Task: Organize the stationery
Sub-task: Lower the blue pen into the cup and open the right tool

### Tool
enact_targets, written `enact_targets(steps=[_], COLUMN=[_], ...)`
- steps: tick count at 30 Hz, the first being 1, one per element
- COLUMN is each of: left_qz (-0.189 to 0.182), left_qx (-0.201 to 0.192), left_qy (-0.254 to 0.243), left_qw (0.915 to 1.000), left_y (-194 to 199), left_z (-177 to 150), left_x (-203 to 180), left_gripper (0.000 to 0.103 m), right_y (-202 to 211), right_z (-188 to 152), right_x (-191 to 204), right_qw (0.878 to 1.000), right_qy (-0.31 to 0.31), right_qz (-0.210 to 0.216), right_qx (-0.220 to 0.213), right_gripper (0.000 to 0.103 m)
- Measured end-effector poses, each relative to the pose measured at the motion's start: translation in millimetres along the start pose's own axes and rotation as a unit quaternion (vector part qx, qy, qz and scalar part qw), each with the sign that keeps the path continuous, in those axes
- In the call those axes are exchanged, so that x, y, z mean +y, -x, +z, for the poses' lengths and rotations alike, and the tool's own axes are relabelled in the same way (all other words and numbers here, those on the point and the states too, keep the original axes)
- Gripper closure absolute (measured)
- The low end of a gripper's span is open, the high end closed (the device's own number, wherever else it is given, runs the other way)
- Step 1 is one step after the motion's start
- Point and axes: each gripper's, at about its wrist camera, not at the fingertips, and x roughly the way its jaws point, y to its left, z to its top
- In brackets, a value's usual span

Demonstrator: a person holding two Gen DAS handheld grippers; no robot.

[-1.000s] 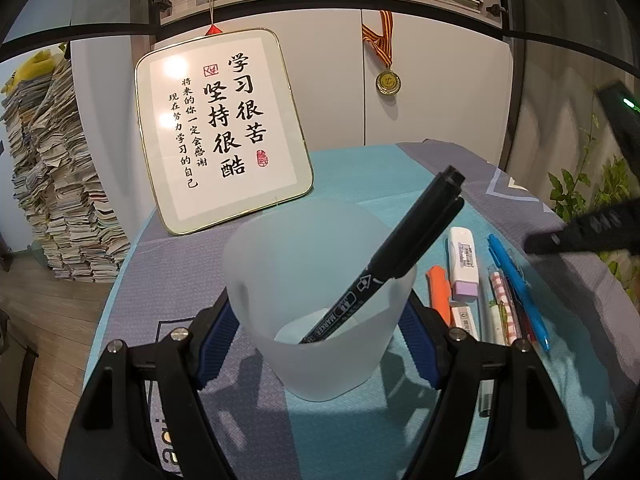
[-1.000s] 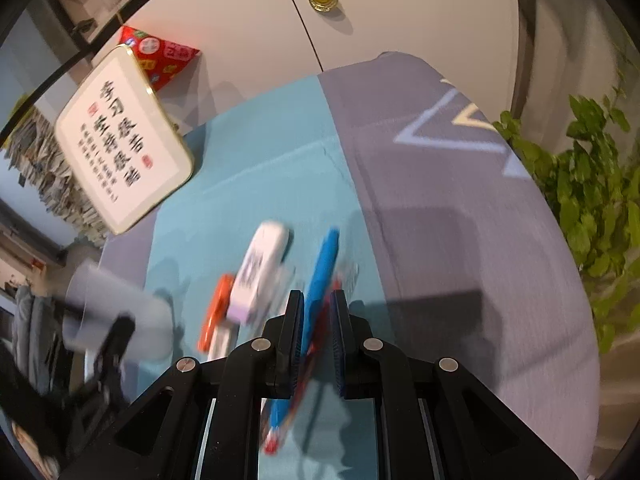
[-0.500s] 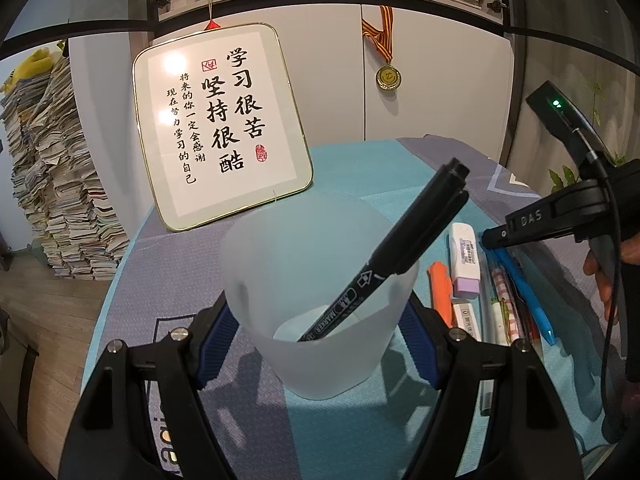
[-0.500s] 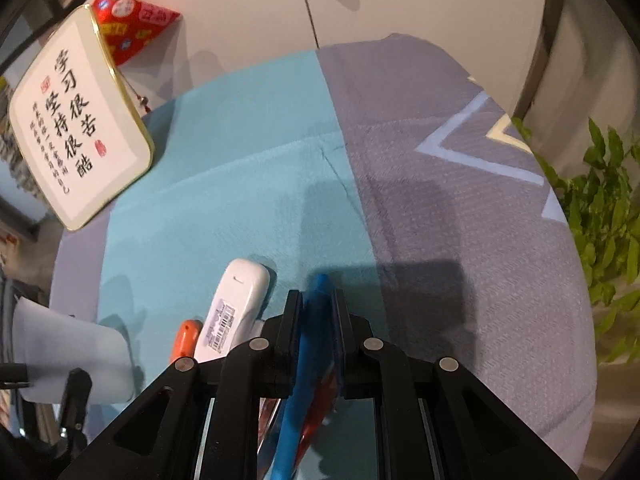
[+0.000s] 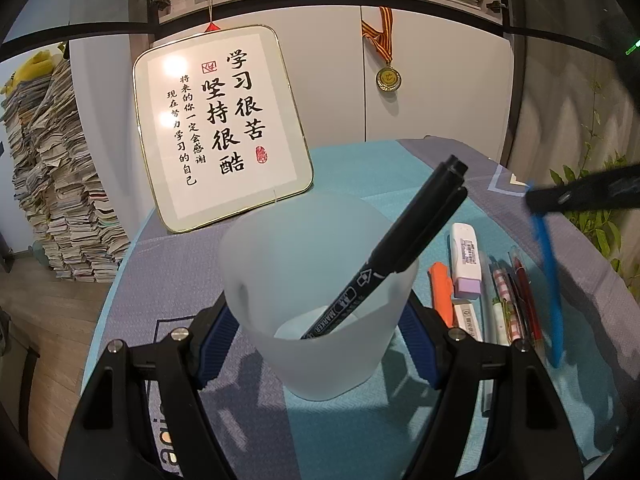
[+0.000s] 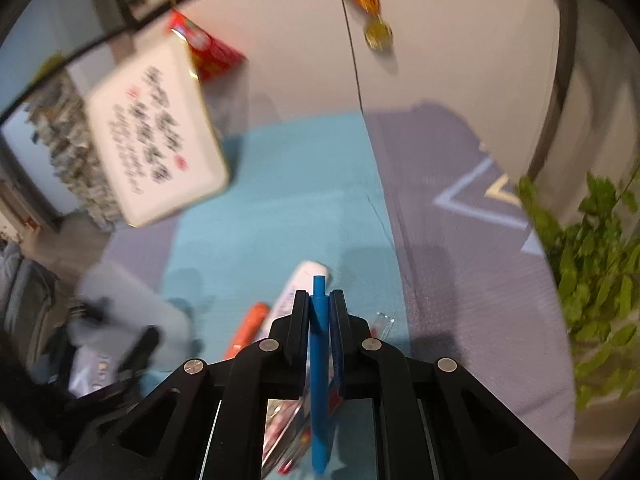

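Observation:
My left gripper (image 5: 316,320) is shut on a frosted plastic cup (image 5: 316,280) that stands on the table, with a black marker (image 5: 392,252) leaning inside it. My right gripper (image 6: 319,300) is shut on a blue pen (image 6: 319,380) and holds it above the table; the pen hangs steeply from it in the left wrist view (image 5: 548,280). On the cloth to the right of the cup lie an orange highlighter (image 5: 440,292), a white correction tape (image 5: 464,256), an eraser (image 5: 466,316) and several pens (image 5: 516,296).
A framed calligraphy board (image 5: 224,128) leans against the white cabinet behind the cup. A medal (image 5: 388,78) hangs on the cabinet door. A green plant (image 6: 592,260) stands off the table's right edge. A tall pile of papers (image 5: 52,184) stands at the left.
My right gripper has lifted the blue pen off the row of pens and tilted up, so the pen now hangs clear of the cloth. The left gripper and cup have stayed put.

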Motion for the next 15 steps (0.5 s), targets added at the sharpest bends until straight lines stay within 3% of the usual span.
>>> enact_targets(steps=[10,15], left_qz=[0.0,0.0], left_qx=[0.0,0.0], left_qy=[0.0,0.0], left_qw=[1.0,1.0], left_y=[0,0], left_z=[0,0], left_x=[0,0], left_gripper=[0.029,0.03], right_y=[78,94], right_z=[0,7], right_x=[30,48], right_qw=[0.994,0.99], right_qy=[0.036,0.052], right_qz=[0.029,0.055], right_qx=[-0.099,-0.117], right_gripper=[0.092,0.092])
